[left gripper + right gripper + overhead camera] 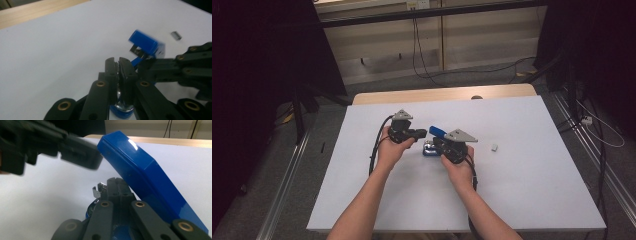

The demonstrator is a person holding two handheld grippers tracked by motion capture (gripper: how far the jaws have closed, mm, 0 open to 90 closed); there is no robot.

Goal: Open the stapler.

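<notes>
High view: a blue stapler (433, 140) stands near the middle of the white table (522, 190), with its lid swung up and open toward 11 o'clock. The left gripper (421, 133) comes in from 9 o'clock and the right gripper (438, 143) from 4 o'clock, so both meet at the stapler. A small block of staples (495, 147) lies apart at 3 o'clock from it.

Left gripper view: the jaws are together, with something metallic pinched low between them, just above the blue base (121, 111). I judge it is the metal rail of the stapler, but I cannot tell for certain. The open lid (147, 43) lies at 1 o'clock from the fingertips.

Right gripper view: the jaws are pressed together over the stapler base (120, 231), seemingly clamped on it. The lid (142, 175) has its long axis running from 11 to 5 o'clock. The metal rail end (97, 192) sticks out at 11 o'clock, just beside the fingertips. The left gripper is nearer to the lid tip.
</notes>
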